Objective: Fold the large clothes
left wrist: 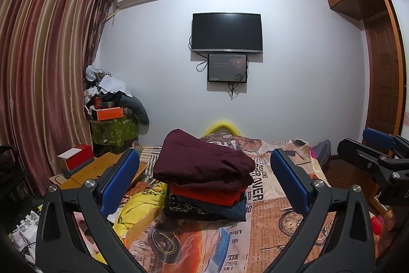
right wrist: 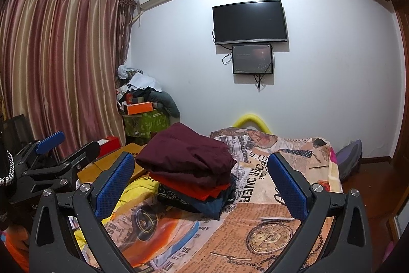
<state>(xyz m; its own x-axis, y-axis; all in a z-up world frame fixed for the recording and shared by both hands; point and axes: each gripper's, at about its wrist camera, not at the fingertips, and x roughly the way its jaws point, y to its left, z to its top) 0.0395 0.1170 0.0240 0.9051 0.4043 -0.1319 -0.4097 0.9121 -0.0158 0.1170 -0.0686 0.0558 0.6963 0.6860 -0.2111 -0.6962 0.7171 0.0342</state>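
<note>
Folded clothes (left wrist: 204,178) sit in a stack at the middle of both wrist views, on the newspaper-print bedspread (left wrist: 281,209). A maroon garment (left wrist: 202,160) lies on top, a red one (left wrist: 204,195) under it, and dark blue and patterned black pieces at the bottom.

The left gripper (left wrist: 202,186) is spread wide with nothing between its blue pads, and so is the right gripper (right wrist: 202,183). Both hang clear of the cloth, just in front of the stack. Each also shows at the edge of the other's view, at right centre of the left view and left centre of the right.

My reading is that the stack is done, or nearly so, and the next garment is probably the yellow one (left wrist: 143,206) crumpled at lower left of centre, touching the foot of the stack.

Risks, as I judge them:
- The maroon top layer is bulky and overhangs toward the left, so a brush from a pad could slide it off.
- Pulling the yellow garment away could drag the bottom layers and tip the stack, since they touch.
- The stack stands near the bed's left edge, beside the wooden side table (left wrist: 102,165), so anything that slips may fall off the bed.
</note>
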